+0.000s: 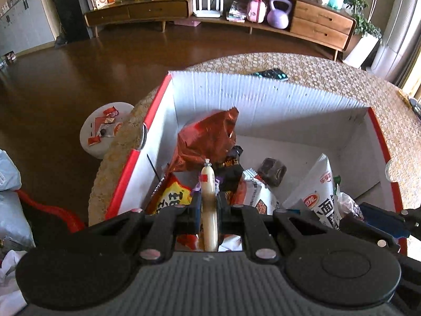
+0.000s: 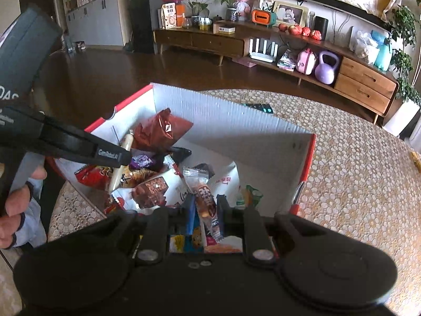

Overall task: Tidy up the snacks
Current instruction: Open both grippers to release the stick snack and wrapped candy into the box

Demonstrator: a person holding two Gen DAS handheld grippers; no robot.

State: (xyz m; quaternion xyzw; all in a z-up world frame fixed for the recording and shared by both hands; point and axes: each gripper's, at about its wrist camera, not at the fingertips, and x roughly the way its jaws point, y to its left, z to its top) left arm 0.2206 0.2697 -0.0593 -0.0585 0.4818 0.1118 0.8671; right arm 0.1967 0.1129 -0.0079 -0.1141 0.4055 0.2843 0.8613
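A white cardboard box with red rims (image 1: 263, 97) stands on the round table and holds several snack packs, among them a dark red foil bag (image 1: 208, 139). My left gripper (image 1: 209, 202) is shut on a pale sausage stick (image 1: 208, 184) and holds it over the box's left side. In the right wrist view the box (image 2: 236, 121) shows again, with the left gripper (image 2: 115, 155) and its sausage (image 2: 118, 171) above it. My right gripper (image 2: 206, 205) is shut on a clear-wrapped brown snack bar (image 2: 204, 197) over the box's near side.
The table has a woven patterned cover (image 2: 355, 171). A remote control (image 1: 271, 73) lies behind the box. A white stool with wrappers (image 1: 105, 129) stands left of the table. A wooden sideboard (image 1: 263, 13) runs along the far wall.
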